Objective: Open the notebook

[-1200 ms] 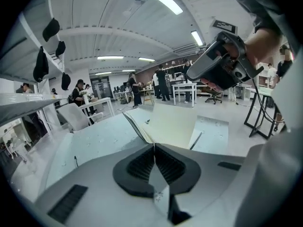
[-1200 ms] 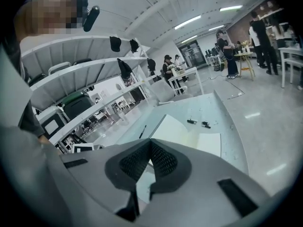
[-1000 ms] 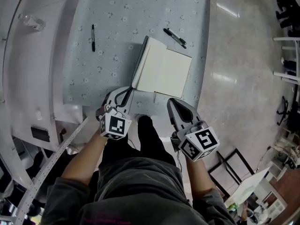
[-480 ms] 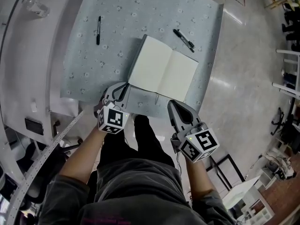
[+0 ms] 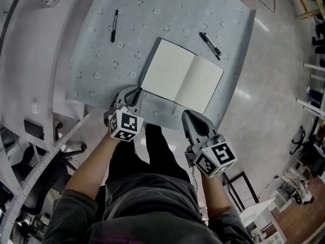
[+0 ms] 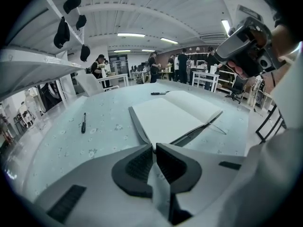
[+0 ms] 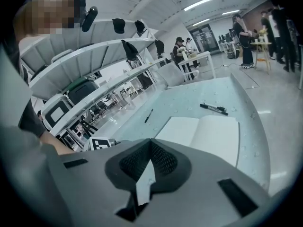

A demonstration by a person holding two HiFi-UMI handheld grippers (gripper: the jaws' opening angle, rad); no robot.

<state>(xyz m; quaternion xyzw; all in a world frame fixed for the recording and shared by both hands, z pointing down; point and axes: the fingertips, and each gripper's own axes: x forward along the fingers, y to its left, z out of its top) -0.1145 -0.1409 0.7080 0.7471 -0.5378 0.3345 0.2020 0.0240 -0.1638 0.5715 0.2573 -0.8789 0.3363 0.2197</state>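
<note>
Notebook [image 5: 182, 82] lies spread open and flat at centre of the head view on the table [image 5: 152, 14], both blank pages up, so I judge the opening itself done and the step in hand is letting go w/o disturbing it. My left gripper [image 5: 134, 94] sits at the notebook's lower-left corner; in the left gripper view its jaws have just been opening and stand a narrow slit apart, nothing between them, the cover corner just past the tips. My right gripper [image 5: 188, 115] hangs below the notebook's lower edge, near it but off it, jaws together and empty as the right gripper view shows. To do this well I'd widen the left jaws a bit more before moving, then pull back toward the bottom of the frame, away from the corner, so neither pad drags the cover or flips the left page back. Keep the right one off the paper unless a page lifts. 2 pens, 1 upper left [image 5: 114, 25] and 1 upper right [image 5: 210, 46], are well apart from my path, no need to touch them.
</note>
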